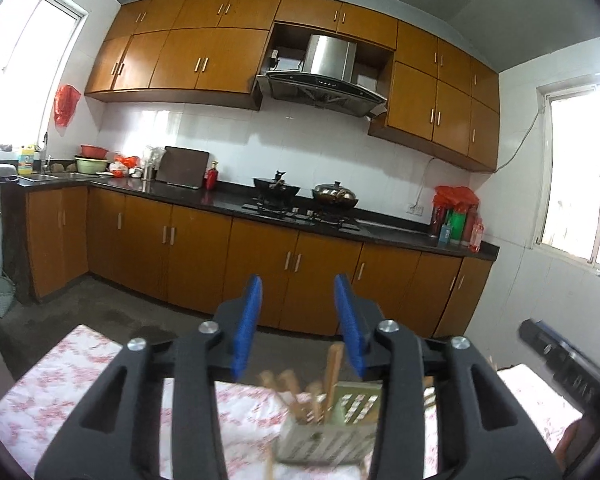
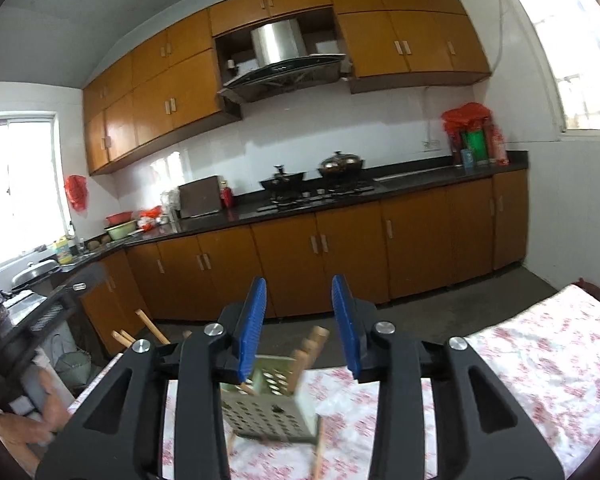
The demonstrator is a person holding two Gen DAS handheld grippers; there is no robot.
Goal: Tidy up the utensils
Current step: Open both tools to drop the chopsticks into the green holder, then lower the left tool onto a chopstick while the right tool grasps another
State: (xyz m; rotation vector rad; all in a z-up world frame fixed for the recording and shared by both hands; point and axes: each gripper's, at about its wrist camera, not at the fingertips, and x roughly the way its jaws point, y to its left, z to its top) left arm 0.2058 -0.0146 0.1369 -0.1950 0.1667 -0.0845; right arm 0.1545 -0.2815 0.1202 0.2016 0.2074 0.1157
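From the left wrist view, our left tool (image 1: 298, 320) stands partly open with nothing between its blue pads. Below it sits the utensil holder (image 1: 324, 436), a pale perforated box standing on the floral cloth of the worktop (image 1: 80, 372), toward its far edge, with wooden utensils (image 1: 332, 364) sticking up out of it. The other tool's dark body shows at the right margin.

From the right wrist view, our right tool (image 2: 299, 320) is likewise partly open and empty. The holder (image 2: 268, 408) looks tilted here, and more wooden sticks (image 2: 152, 326) show near the worktop's left edge, though blur hides whether they lie or are held.

We judge the holder light and top-heavy: a tool coming down off-centre could knock it over and spill the utensils.
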